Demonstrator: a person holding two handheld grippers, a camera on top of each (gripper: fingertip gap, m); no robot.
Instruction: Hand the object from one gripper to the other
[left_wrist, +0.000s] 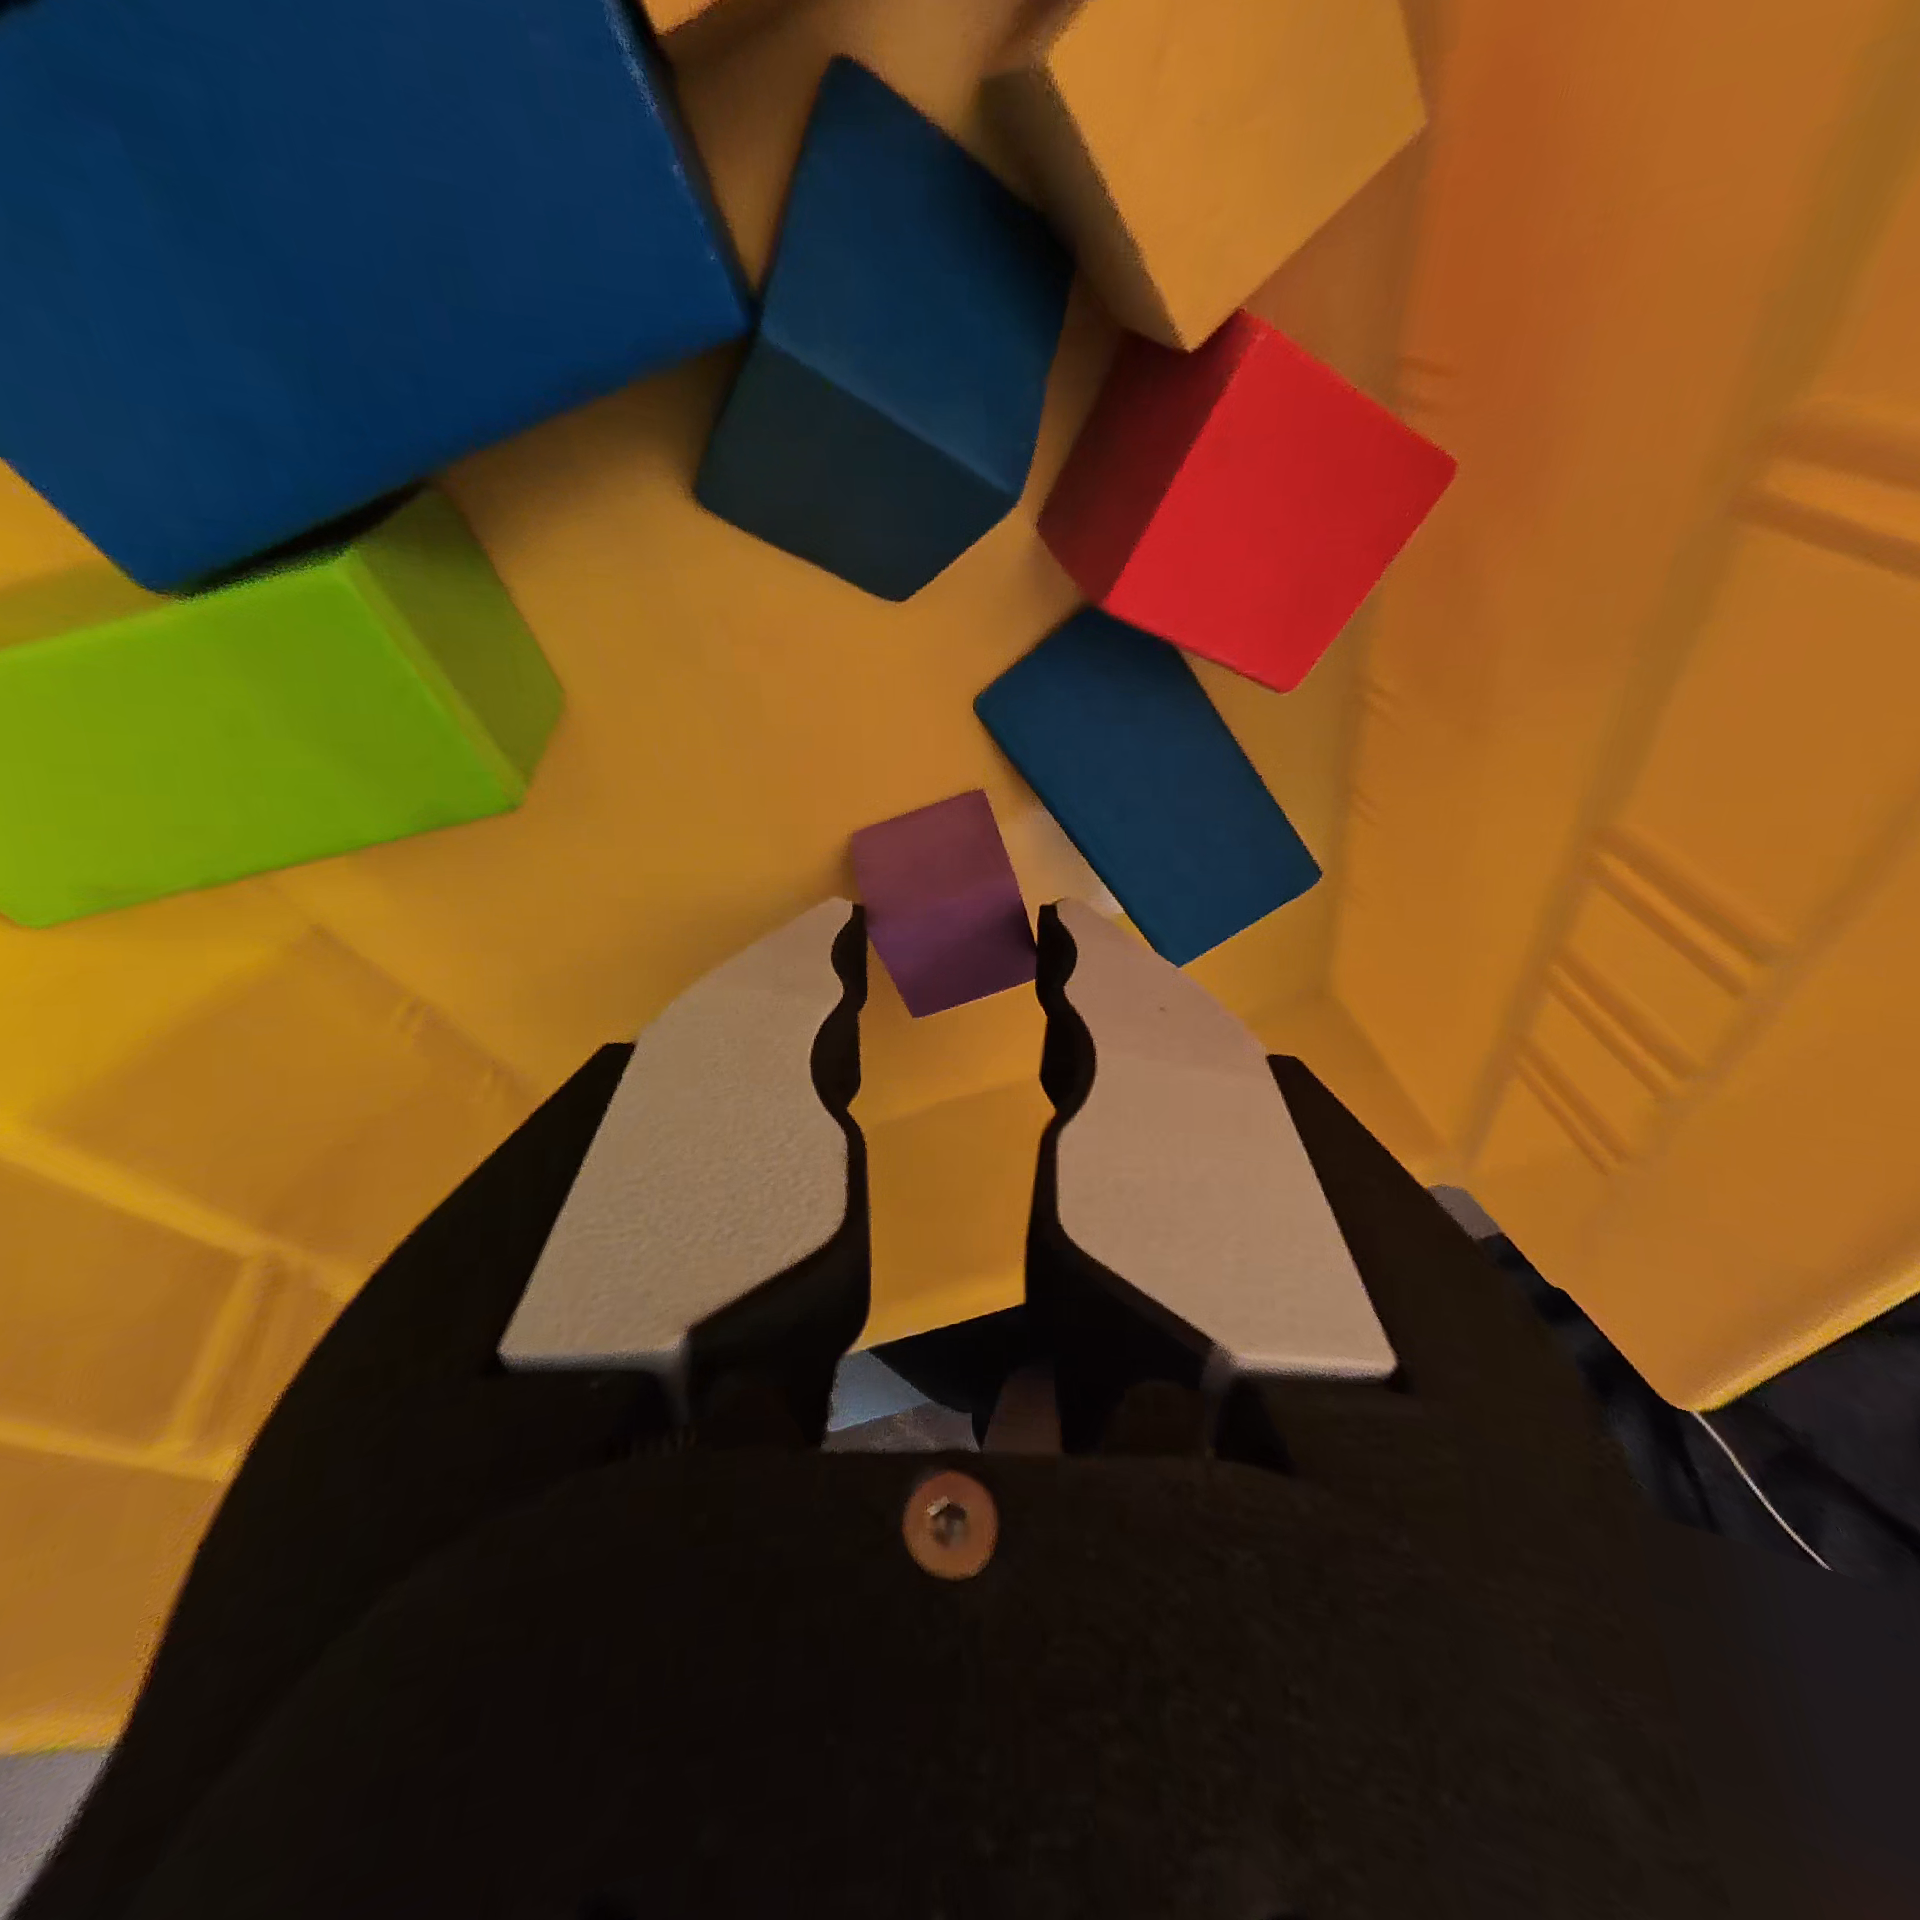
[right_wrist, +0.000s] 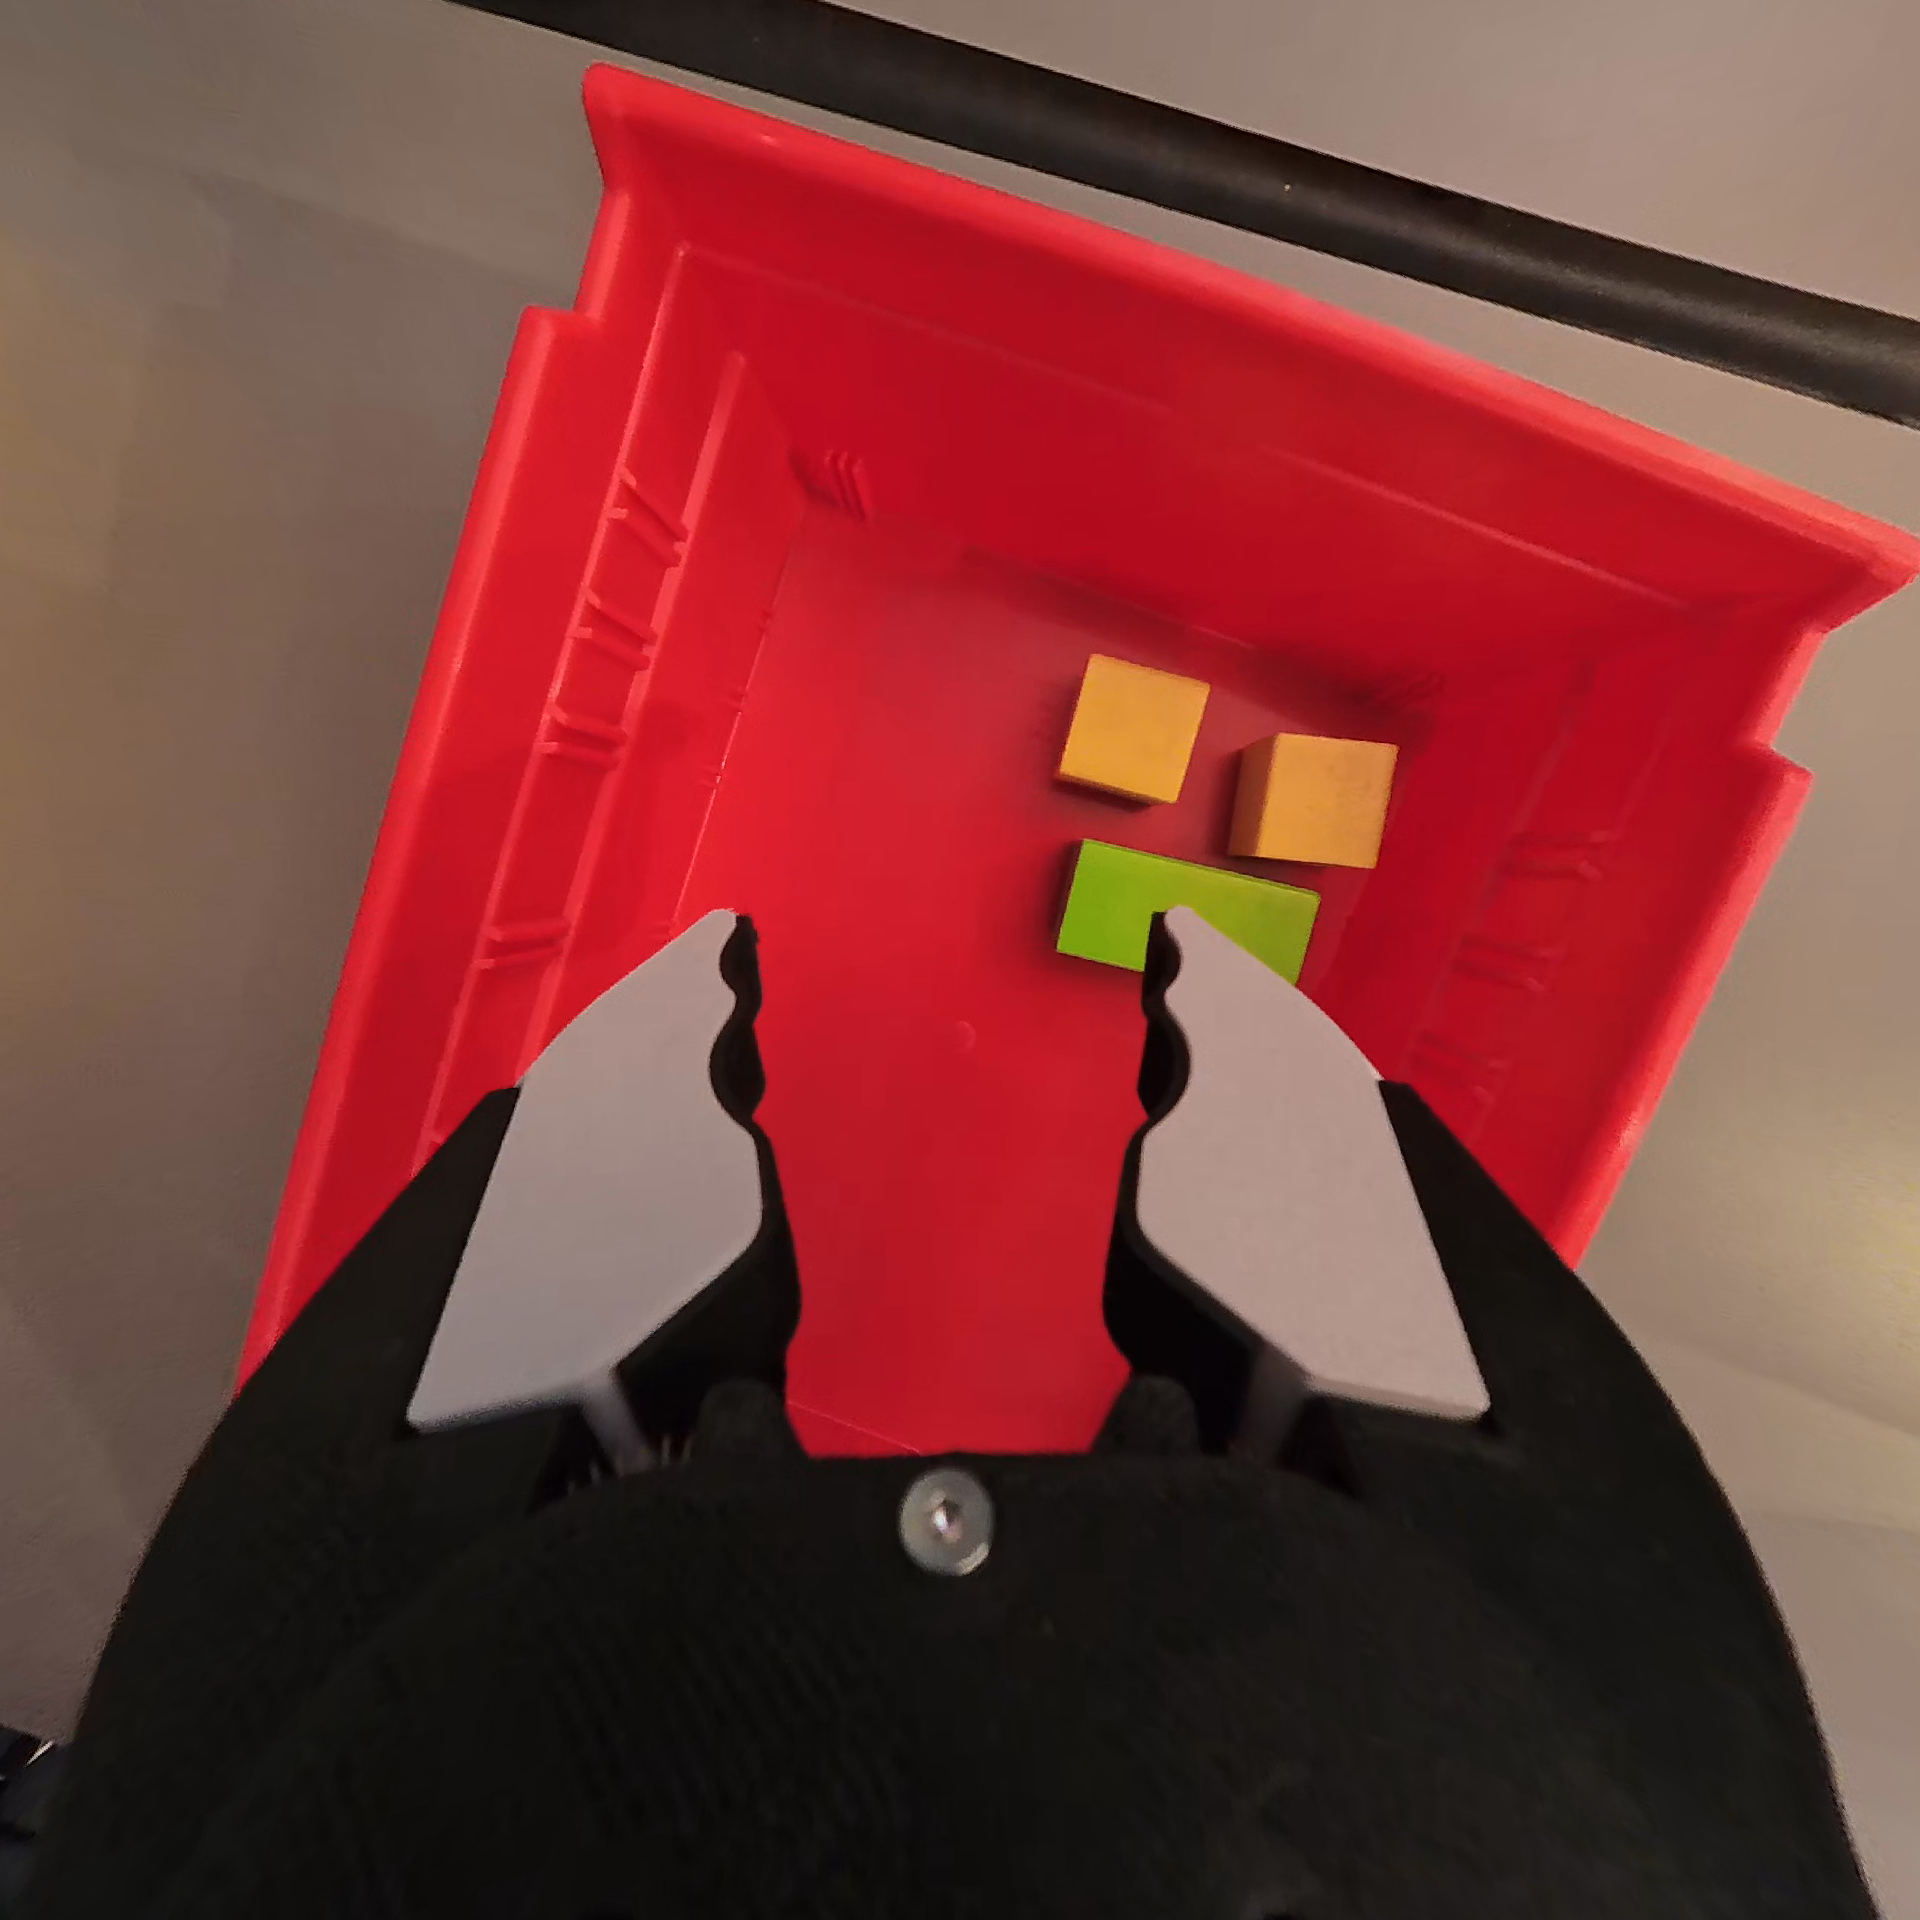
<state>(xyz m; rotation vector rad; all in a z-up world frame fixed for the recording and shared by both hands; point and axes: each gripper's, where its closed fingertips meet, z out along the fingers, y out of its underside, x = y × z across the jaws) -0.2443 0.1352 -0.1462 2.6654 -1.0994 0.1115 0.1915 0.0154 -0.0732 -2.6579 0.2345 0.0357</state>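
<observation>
Pinching the purple cube (left_wrist: 943, 902) at its tips, left tool (left_wrist: 945, 925); right tool (right_wrist: 951, 935) gapes empty.

The right gripper (right_wrist: 948, 920) hangs with jaws apart over a red bin (right_wrist: 1039, 332) holding two orange blocks (right_wrist: 1132, 727) and a green block (right_wrist: 1112, 904) at far right.
</observation>
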